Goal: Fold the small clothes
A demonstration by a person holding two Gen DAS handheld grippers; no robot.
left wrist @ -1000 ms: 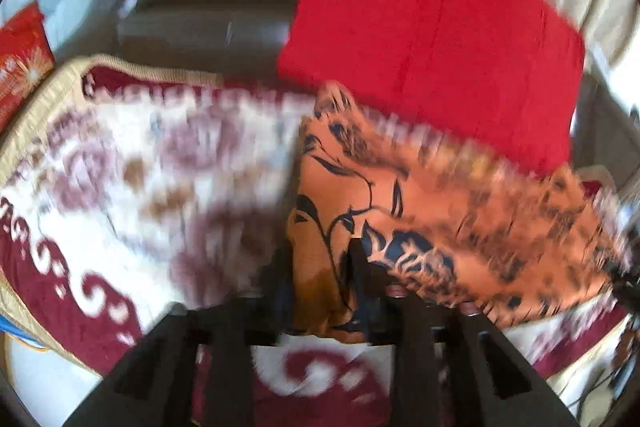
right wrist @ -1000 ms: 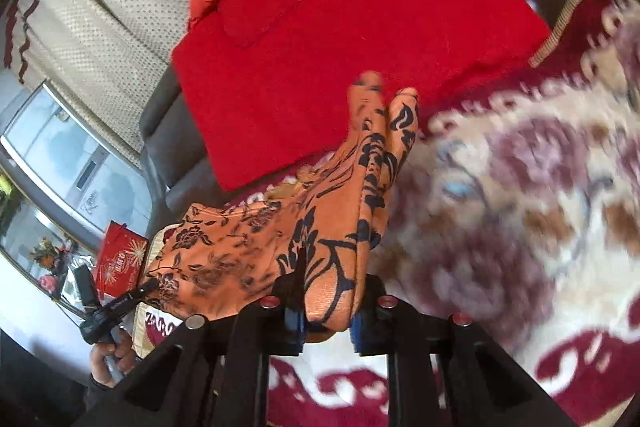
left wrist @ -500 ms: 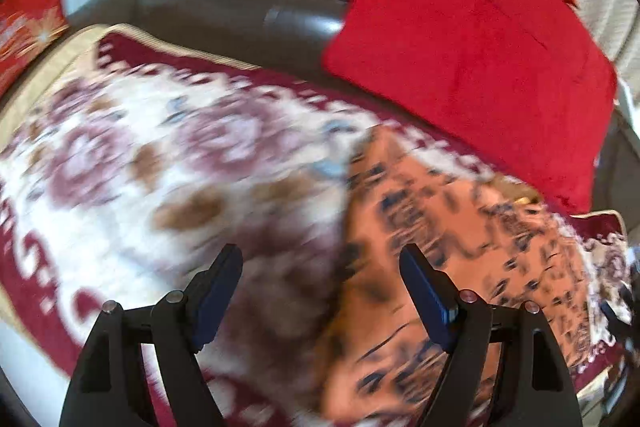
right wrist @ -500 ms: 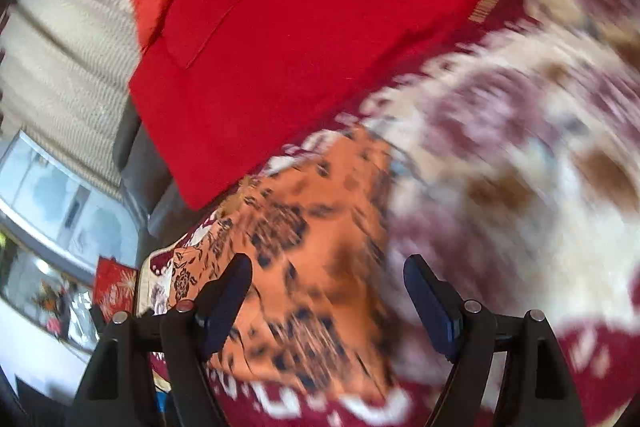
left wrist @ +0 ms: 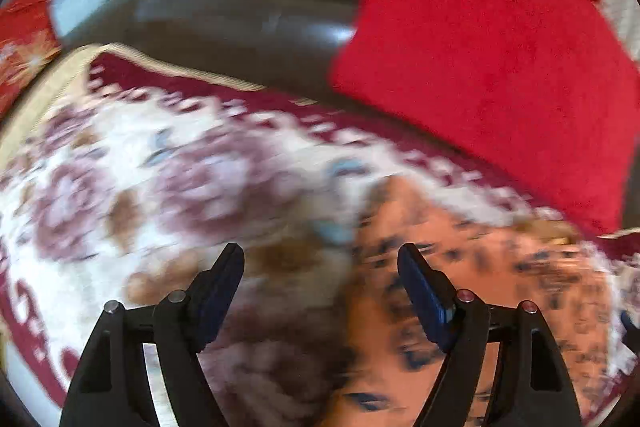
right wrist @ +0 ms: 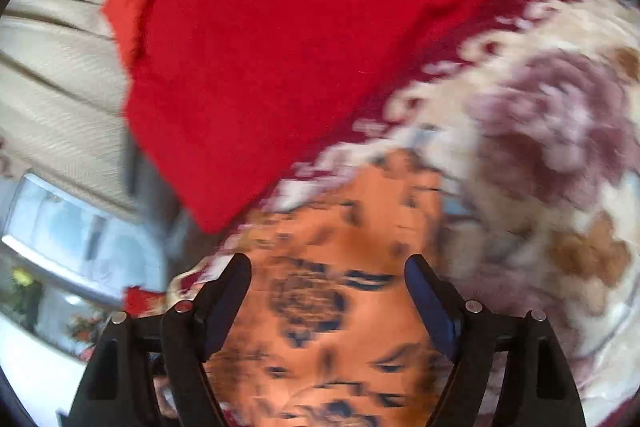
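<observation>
An orange garment with a dark blue flower print lies flat on a white and maroon floral blanket. My left gripper hovers over the garment's left edge, open, with only the blanket and that edge below its fingers. In the right wrist view the garment spreads under my right gripper. Its jaws are opening and stand wide, and the pads press on nothing. Both views are blurred by motion.
A red cloth lies against the dark leather sofa back, beyond the garment; it also shows as the red cloth in the right wrist view. The blanket extends right. A cream curtain and window stand at left.
Both grippers were shut on folded edges of the orange garment a second ago. They have let go and opened wide, the garment has dropped flat onto the blanket, and both hands have shifted sideways.
</observation>
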